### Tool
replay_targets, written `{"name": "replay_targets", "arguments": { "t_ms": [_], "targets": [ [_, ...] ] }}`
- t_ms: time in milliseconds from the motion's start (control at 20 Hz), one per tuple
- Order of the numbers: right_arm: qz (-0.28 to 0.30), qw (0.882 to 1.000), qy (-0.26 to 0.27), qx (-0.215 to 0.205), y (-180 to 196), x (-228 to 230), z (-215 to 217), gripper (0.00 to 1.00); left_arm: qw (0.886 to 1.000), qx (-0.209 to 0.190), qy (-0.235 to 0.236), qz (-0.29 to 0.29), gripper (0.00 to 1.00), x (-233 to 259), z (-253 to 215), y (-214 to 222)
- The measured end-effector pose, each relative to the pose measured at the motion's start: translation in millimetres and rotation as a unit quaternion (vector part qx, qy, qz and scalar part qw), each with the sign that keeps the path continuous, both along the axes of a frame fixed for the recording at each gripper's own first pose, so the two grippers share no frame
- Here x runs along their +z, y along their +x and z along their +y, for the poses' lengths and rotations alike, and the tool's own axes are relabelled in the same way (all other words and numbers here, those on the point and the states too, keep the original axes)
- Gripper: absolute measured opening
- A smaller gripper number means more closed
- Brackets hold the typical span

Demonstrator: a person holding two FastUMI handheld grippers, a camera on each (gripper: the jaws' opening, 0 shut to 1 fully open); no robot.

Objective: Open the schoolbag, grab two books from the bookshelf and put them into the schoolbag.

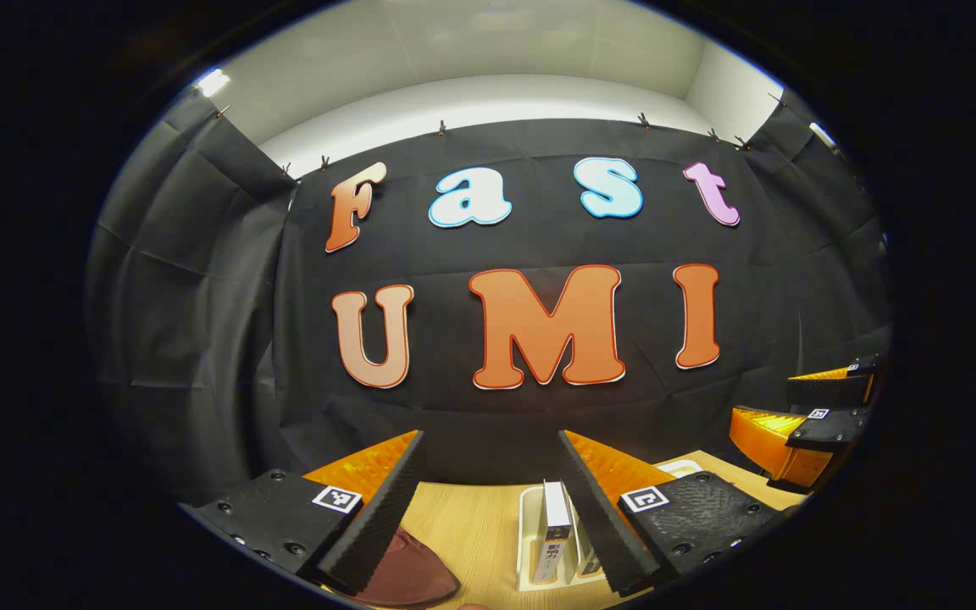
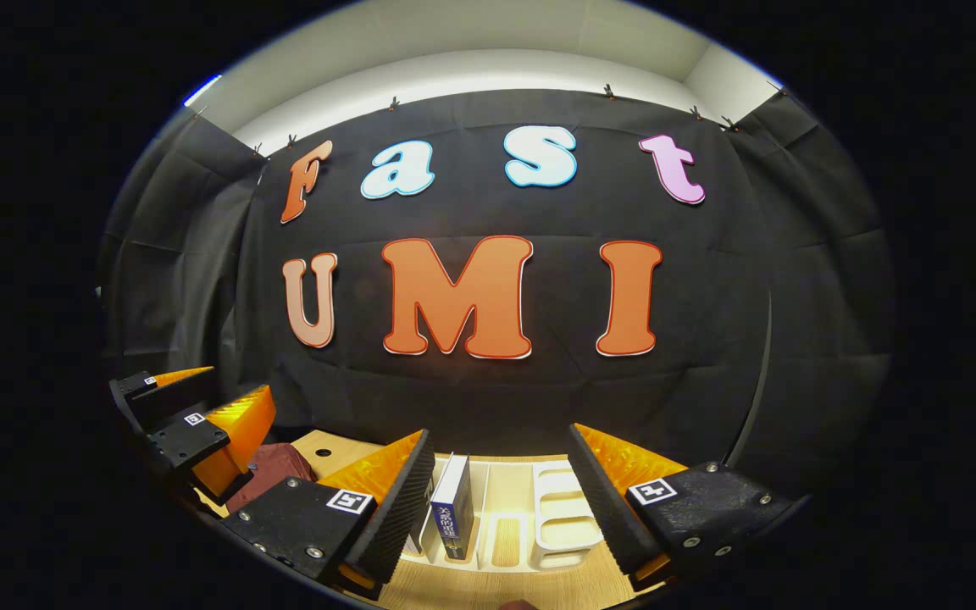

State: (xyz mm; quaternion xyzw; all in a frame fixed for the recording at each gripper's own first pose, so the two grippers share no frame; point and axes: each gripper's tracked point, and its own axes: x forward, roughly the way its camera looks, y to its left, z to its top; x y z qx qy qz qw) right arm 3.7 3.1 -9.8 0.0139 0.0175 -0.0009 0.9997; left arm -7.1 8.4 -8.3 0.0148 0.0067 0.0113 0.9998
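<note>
In the left gripper view my left gripper (image 1: 492,447) is open, held above the wooden table (image 1: 471,525). Below its fingers, an upright book (image 1: 554,527) stands in a white bookshelf rack (image 1: 529,542). The maroon schoolbag (image 1: 410,574) lies low at the left. My right gripper (image 1: 780,402) shows far off at the right. In the right gripper view that right gripper (image 2: 501,436) is open with nothing between its fingers. A dark-spined book (image 2: 452,507) stands in the white rack (image 2: 564,518) below it. The left gripper (image 2: 238,383) shows at the left above the schoolbag (image 2: 272,468).
The black cloth wall (image 1: 539,407) rises just behind the table and wraps both sides. The rack has several slots; those on its right (image 2: 562,496) hold nothing. A round hole (image 2: 320,451) sits in the tabletop near the bag.
</note>
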Motion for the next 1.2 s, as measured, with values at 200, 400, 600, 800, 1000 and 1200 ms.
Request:
{"name": "replay_targets", "arguments": {
  "t_ms": [200, 400, 600, 800, 1000, 1200],
  "targets": [
    [0.013, 1.000, 0.003, 0.009, 5, -8, 0, 0.94, 1.000, 0.008, 0.003, -0.010, 0.98, 4, 1, -5],
    [0.016, 0.999, 0.003, 0.037, 6, -16, 3, 0.94, 1.000, 0.029, 0.002, 0.000, 0.95, -6, 8, -9],
    [0.024, 0.999, 0.000, 0.049, 5, -27, 2, 0.94, 0.999, 0.040, 0.003, 0.007, 0.95, -13, 14, -16],
    [0.009, 0.999, 0.002, 0.032, 7, -22, 3, 0.93, 1.000, 0.020, -0.004, -0.010, 0.97, -8, 16, -11],
    [0.024, 1.000, 0.005, 0.007, 10, -32, 10, 0.94, 1.000, -0.006, 0.006, -0.019, 0.95, -3, 26, -2],
    [0.019, 1.000, 0.002, -0.014, 16, -30, 19, 0.94, 0.999, -0.025, 0.028, -0.002, 1.00, -20, 37, 3]
  ]
}}
